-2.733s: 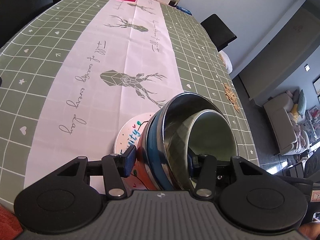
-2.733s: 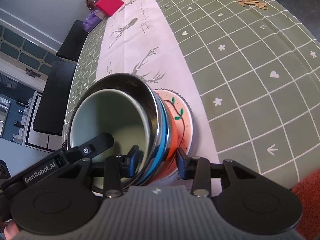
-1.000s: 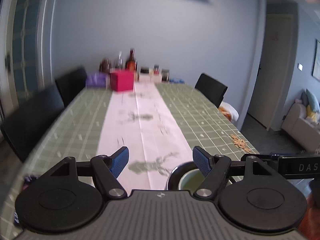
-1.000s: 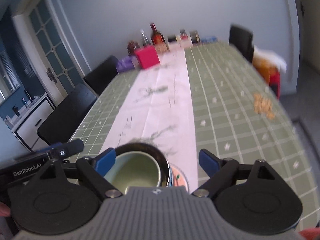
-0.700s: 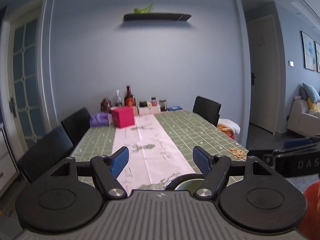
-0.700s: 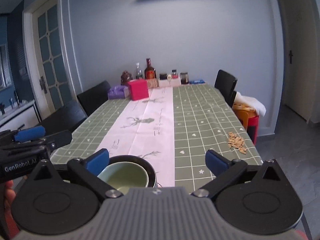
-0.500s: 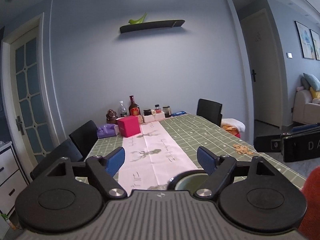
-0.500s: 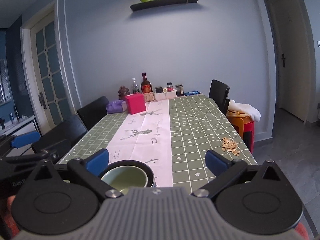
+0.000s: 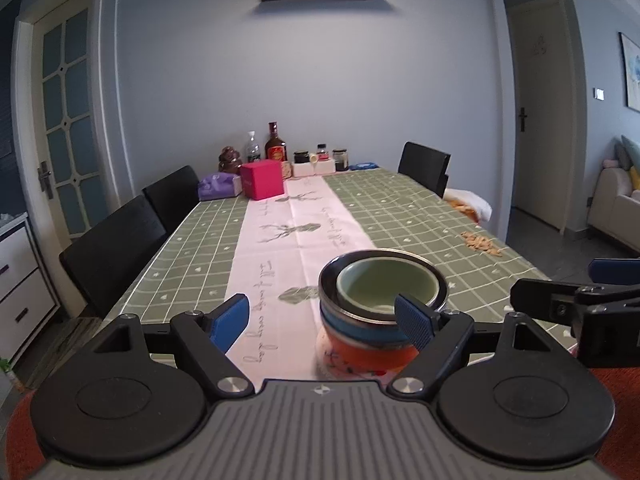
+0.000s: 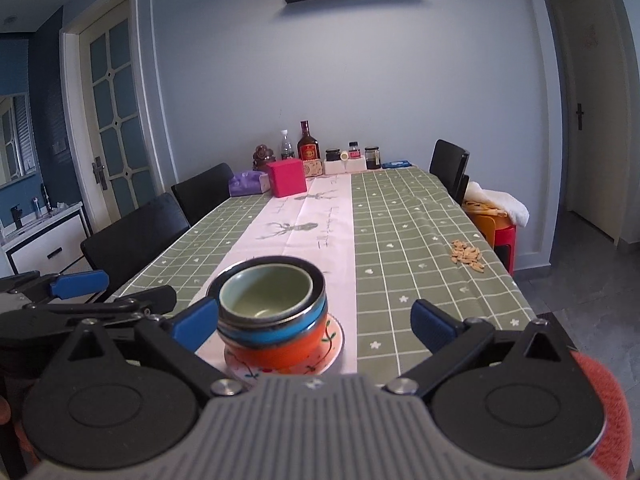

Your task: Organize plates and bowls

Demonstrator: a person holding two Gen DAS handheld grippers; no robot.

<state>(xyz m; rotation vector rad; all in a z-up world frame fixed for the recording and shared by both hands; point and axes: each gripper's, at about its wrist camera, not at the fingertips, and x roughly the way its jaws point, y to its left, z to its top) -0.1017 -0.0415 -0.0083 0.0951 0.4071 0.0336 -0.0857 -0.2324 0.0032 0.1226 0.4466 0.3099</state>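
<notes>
A nested stack stands upright on the pink runner near the table's front edge: a pale green bowl inside a steel bowl, then a blue bowl, an orange bowl and a white patterned plate underneath. My left gripper is open, short of the stack, which sits ahead and to its right, partly behind the right fingertip. My right gripper is open and wide, with the stack ahead and just right of its left fingertip. Neither gripper holds anything.
At the table's far end stand a pink box, a purple tissue pack, bottles and jars. Seeds lie scattered near the right edge. Black chairs line the left side and one is at the far right.
Both grippers were shut on the stack's rims, then let go and opened. They have drawn back, and the whole stack now shows in front of them on the table.
</notes>
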